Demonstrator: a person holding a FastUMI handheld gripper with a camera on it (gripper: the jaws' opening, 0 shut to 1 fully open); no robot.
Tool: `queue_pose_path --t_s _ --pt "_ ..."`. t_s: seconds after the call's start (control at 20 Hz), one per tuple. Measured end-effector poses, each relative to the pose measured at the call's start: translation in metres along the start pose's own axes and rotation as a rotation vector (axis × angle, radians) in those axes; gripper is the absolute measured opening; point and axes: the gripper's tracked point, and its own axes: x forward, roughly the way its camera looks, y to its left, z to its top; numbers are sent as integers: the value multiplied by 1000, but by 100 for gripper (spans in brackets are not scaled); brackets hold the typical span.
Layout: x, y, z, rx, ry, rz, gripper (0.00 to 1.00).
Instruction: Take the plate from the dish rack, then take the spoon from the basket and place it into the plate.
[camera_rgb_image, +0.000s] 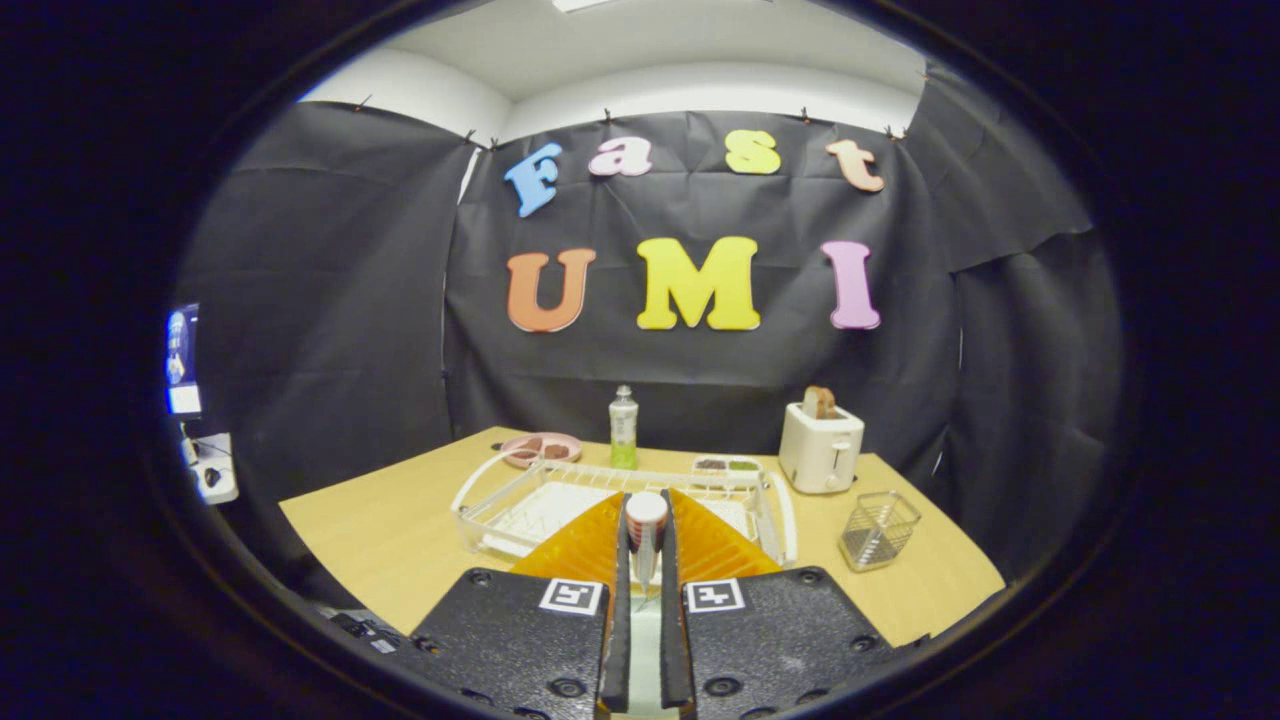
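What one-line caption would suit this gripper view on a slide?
Gripper shut on a spoon, held above the dish rack on a wooden table.

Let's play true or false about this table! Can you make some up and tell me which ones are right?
1. The gripper is shut on the spoon. True.
2. The toaster is empty. False: toast sticks out of it.
3. The pink plate stands in the dish rack. False: it lies on the table, beyond the rack.
4. A bottle stands beyond the rack. True.
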Motion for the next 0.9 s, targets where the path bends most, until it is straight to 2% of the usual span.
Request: queue_pose_path --t_s 0.1,0.4,0.7,0.8,0.9 --pt "6 11 -15 15 37 10 17" --pt "24 2 -52 83 117 -40 19" --pt "31 -22 -55 129 155 -75 21" --pt "33 -33 -53 134 176 -100 25" --pt "31 -41 -50 123 186 -105 50"
